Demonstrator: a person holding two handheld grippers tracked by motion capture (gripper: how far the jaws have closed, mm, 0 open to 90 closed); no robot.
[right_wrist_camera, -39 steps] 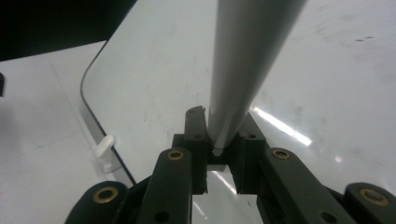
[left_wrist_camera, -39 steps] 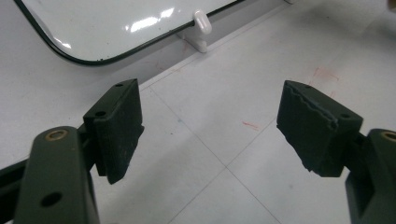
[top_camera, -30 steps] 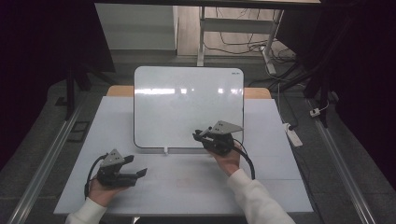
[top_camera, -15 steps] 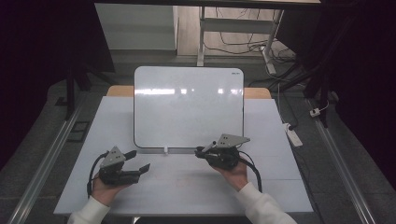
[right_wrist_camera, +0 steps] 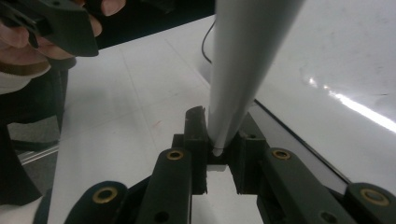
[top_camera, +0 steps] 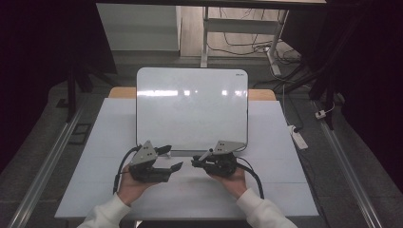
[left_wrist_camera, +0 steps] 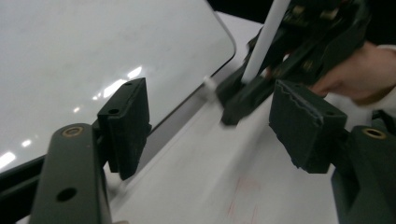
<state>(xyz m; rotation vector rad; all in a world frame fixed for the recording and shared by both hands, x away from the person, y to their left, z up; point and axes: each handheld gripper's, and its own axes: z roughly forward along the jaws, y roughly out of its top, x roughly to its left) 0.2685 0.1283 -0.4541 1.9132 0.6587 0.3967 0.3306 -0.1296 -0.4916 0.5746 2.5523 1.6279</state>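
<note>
A white table [top_camera: 285,190] is seen on a grey floor, with dark surroundings, cables and a power strip [top_camera: 298,137] at the right. A whiteboard [top_camera: 192,109] is laid across the far middle of the table, its near edge just beyond both grippers.

A white marker [right_wrist_camera: 243,60] is pinched at one end between the pressed-together jaws of the right gripper [top_camera: 199,163], near the middle of the table's near half. Its long axis is raised steeply from the jaws, tilted over the whiteboard's near edge.

The left gripper [top_camera: 172,159] is held just beside it, jaws spread with nothing between them; they have just been closing slightly.
</note>
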